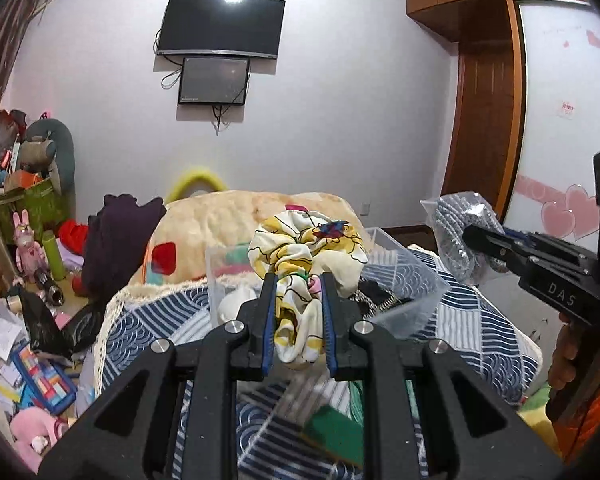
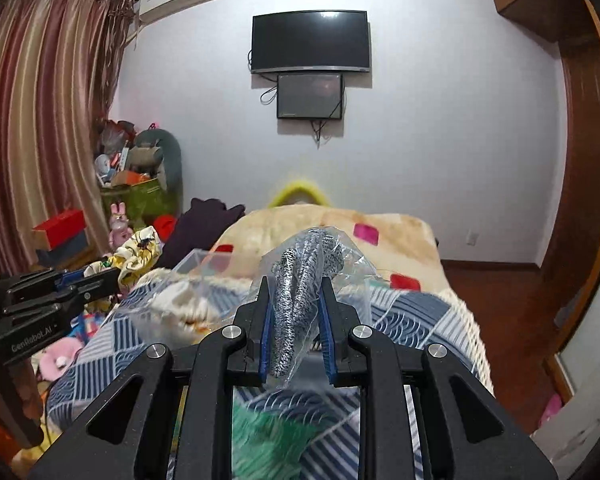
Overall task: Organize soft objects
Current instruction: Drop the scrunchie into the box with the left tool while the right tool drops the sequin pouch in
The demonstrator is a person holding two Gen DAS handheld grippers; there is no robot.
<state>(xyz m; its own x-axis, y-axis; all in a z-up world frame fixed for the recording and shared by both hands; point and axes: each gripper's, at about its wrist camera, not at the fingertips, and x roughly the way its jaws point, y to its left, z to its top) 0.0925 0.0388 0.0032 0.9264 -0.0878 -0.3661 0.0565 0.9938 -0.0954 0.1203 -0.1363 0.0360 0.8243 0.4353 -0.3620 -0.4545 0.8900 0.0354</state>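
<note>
My left gripper (image 1: 299,280) is shut on a yellow-and-white printed cloth (image 1: 306,248) and holds it up above a clear plastic box (image 1: 404,276) on the bed. My right gripper (image 2: 295,285) is shut on a clear bag of black-and-white knit fabric (image 2: 306,276), also held in the air. The right gripper (image 1: 470,236) with its bag (image 1: 456,224) shows at the right of the left wrist view. The left gripper (image 2: 116,276) with the cloth (image 2: 138,256) shows at the left of the right wrist view. The box (image 2: 198,262) holds soft items.
A blue-and-white patterned quilt (image 1: 480,320) covers the near bed, with a beige blanket (image 2: 324,224) beyond. Green fabric (image 2: 268,432) lies just below me. A dark purple garment (image 1: 120,240), toys and clutter (image 1: 28,360) crowd the floor at left. A wardrobe (image 1: 484,120) stands at right.
</note>
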